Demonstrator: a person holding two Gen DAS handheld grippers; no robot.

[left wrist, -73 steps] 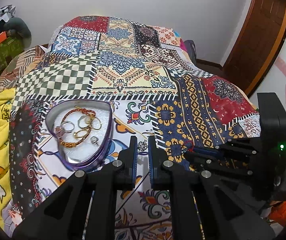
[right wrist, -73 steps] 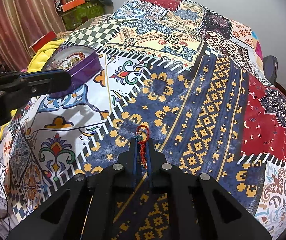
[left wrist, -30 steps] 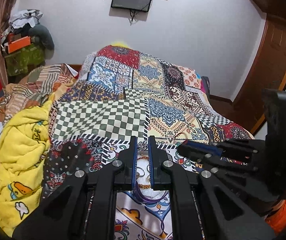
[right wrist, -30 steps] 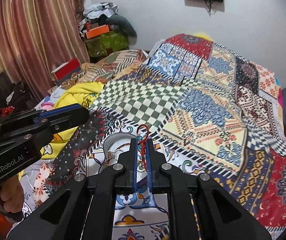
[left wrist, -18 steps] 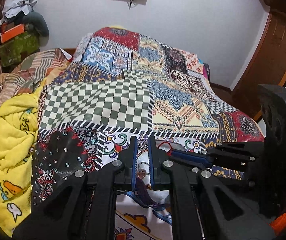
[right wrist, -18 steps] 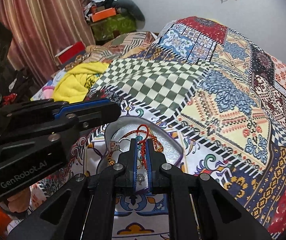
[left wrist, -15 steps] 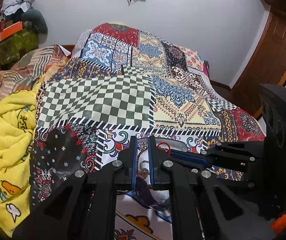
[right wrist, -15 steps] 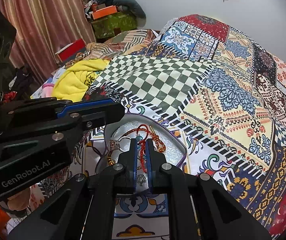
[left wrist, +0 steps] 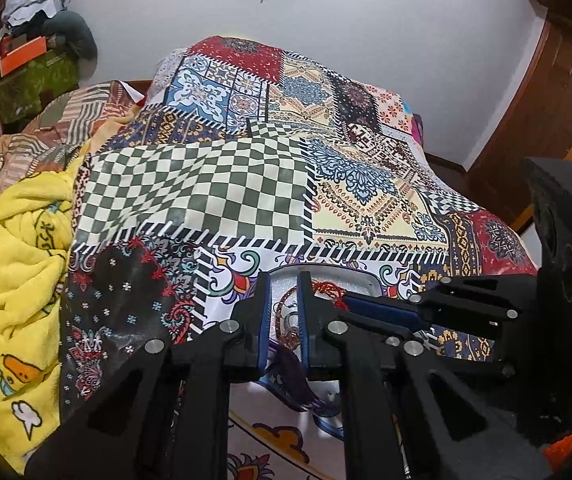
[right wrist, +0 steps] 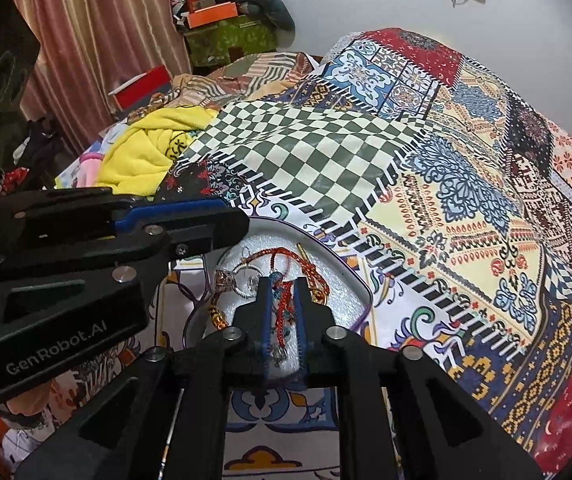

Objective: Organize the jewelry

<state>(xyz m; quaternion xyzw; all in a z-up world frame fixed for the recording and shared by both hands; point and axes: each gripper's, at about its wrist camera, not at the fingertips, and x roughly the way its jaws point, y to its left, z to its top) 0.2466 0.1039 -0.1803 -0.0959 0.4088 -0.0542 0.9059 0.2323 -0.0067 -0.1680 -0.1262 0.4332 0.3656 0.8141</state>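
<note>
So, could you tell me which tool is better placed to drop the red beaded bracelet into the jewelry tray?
Right: the right tool already pinches the red bracelet over the tray. The left tool holds nothing.

The brand "GenRobot.AI" is printed in pale letters on the black side of the left gripper [right wrist: 222, 228], as seen in the right wrist view. Dark characters are printed on the yellow blanket [right wrist: 154, 148], but they cannot be read. No other legible text is shown.
</note>
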